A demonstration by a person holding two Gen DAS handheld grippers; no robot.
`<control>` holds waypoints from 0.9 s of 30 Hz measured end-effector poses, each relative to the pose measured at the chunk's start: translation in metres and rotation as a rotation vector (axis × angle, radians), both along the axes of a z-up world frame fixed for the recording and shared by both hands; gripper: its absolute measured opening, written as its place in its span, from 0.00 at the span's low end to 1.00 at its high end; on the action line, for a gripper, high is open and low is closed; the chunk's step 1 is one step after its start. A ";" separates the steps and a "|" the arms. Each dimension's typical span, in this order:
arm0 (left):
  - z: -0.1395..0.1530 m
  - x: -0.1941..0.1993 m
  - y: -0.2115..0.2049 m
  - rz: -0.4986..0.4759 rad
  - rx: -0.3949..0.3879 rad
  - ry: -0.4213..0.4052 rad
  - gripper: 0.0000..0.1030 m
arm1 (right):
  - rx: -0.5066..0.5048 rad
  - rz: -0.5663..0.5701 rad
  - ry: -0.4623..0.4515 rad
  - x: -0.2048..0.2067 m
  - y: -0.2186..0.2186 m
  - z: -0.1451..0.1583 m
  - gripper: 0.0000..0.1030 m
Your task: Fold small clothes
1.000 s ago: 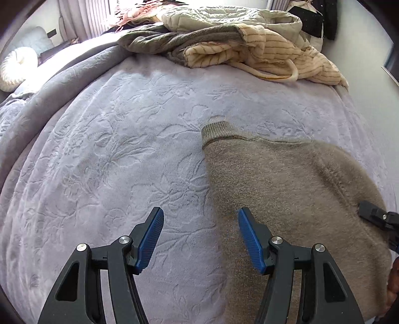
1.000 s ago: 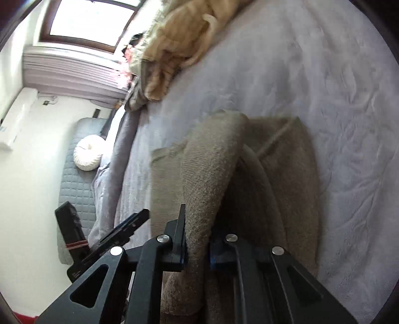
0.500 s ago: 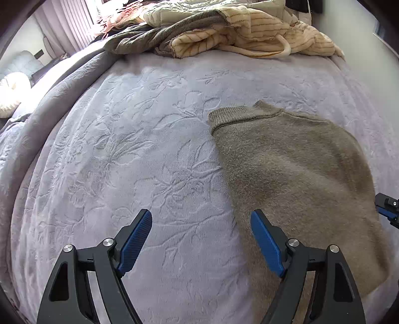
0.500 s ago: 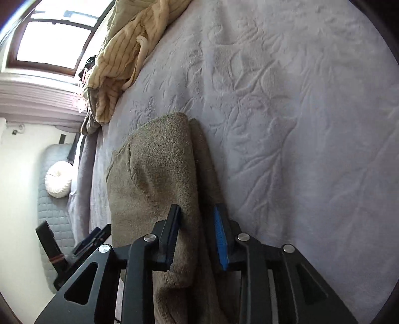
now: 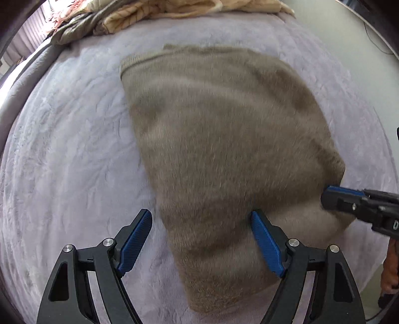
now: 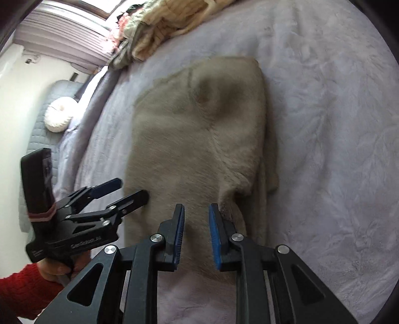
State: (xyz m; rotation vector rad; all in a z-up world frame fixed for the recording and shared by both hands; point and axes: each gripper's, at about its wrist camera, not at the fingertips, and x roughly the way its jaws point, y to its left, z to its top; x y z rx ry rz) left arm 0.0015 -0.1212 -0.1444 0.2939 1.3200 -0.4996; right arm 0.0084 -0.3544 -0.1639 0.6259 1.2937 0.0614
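Brown sweater point(image 5: 224, 149) lies flat on the lilac bed cover point(image 5: 74, 162), with a pile of clothes point(image 5: 162, 10) beyond it. Only the right wrist view shows the red sleeve point(image 6: 22, 286) and a round white cushion point(image 6: 58, 117). The left gripper point(image 5: 202, 239) has just been opening; its fingers stand wide and released, straddling the sweater's near edge. The right gripper point(image 6: 197, 236) has just been closing; a narrow gap remains between its fingers and no cloth is pinched.

Heap of clothes point(image 5: 174, 15) cut off by the top edge, brown sweater point(image 5: 224, 149) smeared by motion blur, its folded-under layers hidden, red sleeve point(image 6: 27, 291) cropped at the frame corner
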 end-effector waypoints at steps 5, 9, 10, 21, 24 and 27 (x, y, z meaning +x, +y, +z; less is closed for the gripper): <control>-0.018 -0.018 0.030 0.082 -0.073 0.081 0.93 | 0.063 -0.062 -0.023 -0.036 -0.021 -0.020 0.00; -0.016 -0.025 0.036 0.105 -0.074 0.087 0.93 | 0.026 -0.058 -0.013 -0.046 -0.020 -0.013 0.00; -0.015 -0.027 0.035 0.104 -0.068 0.080 0.93 | 0.019 -0.065 -0.008 -0.048 -0.020 -0.009 0.00; -0.014 -0.035 0.029 0.120 -0.051 0.060 0.93 | -0.110 -0.093 -0.087 -0.008 -0.014 0.027 0.15; -0.014 -0.037 0.032 0.131 -0.054 0.064 0.93 | -0.134 -0.105 -0.011 0.002 -0.018 0.003 0.15; -0.009 -0.036 0.036 0.153 -0.055 0.073 0.93 | -0.094 -0.152 -0.005 -0.003 -0.027 -0.005 0.18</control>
